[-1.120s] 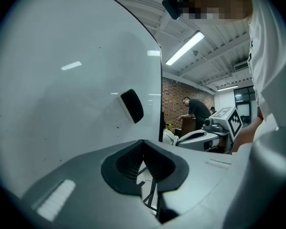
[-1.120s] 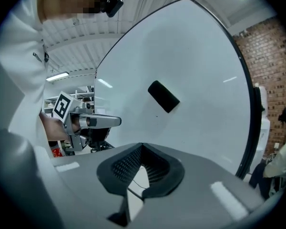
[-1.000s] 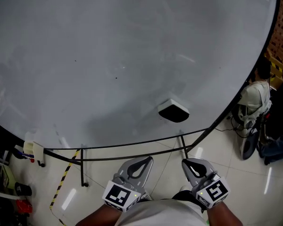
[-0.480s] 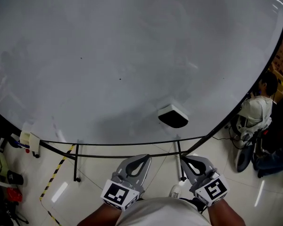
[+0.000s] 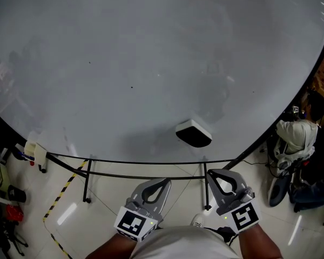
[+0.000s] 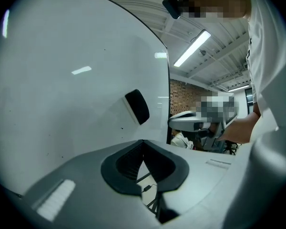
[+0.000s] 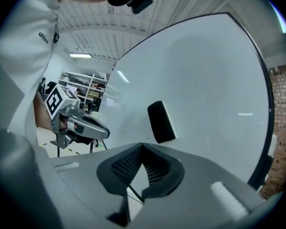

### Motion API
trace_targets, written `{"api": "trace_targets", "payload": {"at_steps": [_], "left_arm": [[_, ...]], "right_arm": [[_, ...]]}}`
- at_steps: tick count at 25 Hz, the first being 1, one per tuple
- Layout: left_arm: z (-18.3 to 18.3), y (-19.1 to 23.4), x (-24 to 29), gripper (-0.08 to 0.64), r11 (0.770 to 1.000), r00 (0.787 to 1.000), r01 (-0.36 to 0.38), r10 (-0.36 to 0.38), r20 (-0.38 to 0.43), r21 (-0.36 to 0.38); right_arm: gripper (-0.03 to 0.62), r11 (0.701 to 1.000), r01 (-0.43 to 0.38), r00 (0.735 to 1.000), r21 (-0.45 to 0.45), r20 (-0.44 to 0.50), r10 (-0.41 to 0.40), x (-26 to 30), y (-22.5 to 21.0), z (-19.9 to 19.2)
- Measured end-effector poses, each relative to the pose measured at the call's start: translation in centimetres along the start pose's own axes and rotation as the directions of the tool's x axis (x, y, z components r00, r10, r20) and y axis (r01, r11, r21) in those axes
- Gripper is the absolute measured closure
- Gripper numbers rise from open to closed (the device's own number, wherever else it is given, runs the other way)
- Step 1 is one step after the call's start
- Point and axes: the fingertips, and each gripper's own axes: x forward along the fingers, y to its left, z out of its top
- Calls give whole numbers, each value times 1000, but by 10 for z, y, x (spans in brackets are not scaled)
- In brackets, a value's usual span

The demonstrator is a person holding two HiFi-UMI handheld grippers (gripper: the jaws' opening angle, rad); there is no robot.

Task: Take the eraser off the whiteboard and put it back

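Pale glossy floor tiles [image 5: 124, 193] lie below, crossed by a strip of yellow-and-black tape [image 5: 62, 201] that runs slantwise toward the lower left. At the left edge is a small white holder [image 5: 38, 152] with coloured pens just beside it, and lower down lies something red [image 5: 11, 212] — too small to tell what. On the right is a person in a pale top [image 5: 296, 136], with dark bags [image 5: 313, 190] on the floor close by. Further off stands a brick wall [image 6: 183, 97]; a long tube light [image 6: 191, 48] glows on the ribbed ceiling — and stocked shelves [image 7: 81, 87] show in the right gripper view
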Motion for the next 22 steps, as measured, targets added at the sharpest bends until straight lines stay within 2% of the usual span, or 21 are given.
{"api": "trace_targets", "payload": {"at_steps": [5, 12, 22], "left_arm": [[-1, -3, 2, 543, 999, 1000, 12, -11, -11, 36], [-2, -3, 1, 543, 999, 1000, 19, -20, -11, -40], [-2, 4, -4, 543, 999, 1000, -1, 1, -9, -32]], "right_arm": [[591, 994, 1, 996, -111, -92, -11, 5, -4, -1], [591, 988, 41, 997, -146, -51, -49, 16, -12, 19], [591, 969, 80, 995, -232, -33, -90, 35, -18, 38]]}}
